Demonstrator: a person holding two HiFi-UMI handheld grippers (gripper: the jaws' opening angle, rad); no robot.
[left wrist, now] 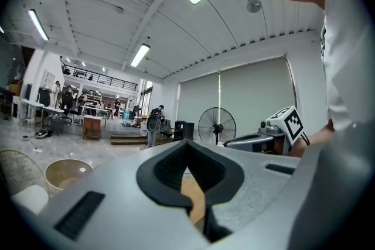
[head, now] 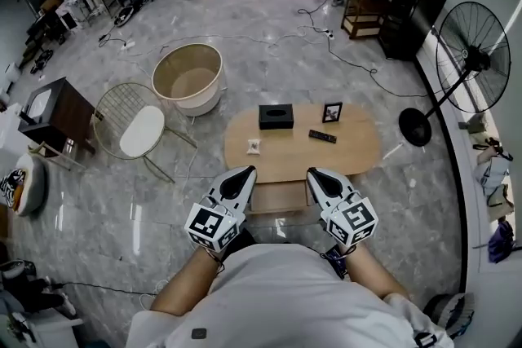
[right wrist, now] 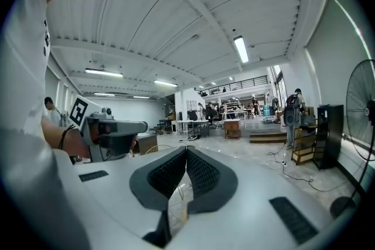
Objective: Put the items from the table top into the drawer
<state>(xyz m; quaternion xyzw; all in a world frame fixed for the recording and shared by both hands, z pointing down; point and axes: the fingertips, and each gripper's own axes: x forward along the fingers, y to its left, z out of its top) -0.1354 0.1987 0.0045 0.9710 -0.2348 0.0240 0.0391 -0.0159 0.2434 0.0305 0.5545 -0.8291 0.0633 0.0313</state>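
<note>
1. Head view shows the oval wooden surface (head: 359, 155) at the middle of the picture, with the task's things lying on it. A black tissue box (head: 276, 116) sits toward the far left. A small picture frame (head: 332, 112) stands just right of the box. A dark remote control (head: 322, 136) lies just below the picture frame, and a small white item (head: 254, 146) is near the left edge.
2. Any print on these things is too small for us to read. The only clear patterns are the black-and-white square markers (head: 214, 226) on the grippers' cubes.
3. Among containers, we cannot make out what the tissue box holds. A round beige tub (head: 189, 77) stands on the floor to the upper left of the surface, open at the top, and we see only its pale inner wall and bottom.
4. A pale wooden part (head: 277, 198) shows under the near edge of the surface, between the two grippers. We cannot tell whether it is the drawer or what lies in it.
5. At lower centre-left we see the left gripper (head: 244, 174), its tip at the near edge of the surface. In the left gripper view its fingers (left wrist: 167, 170) are pressed together at the tips and pinch nothing.
6. At lower centre-right, the right gripper (head: 316, 174) lies level with the left one. In the right gripper view its fingers (right wrist: 206, 175) are likewise pressed together, with nothing held.
</note>
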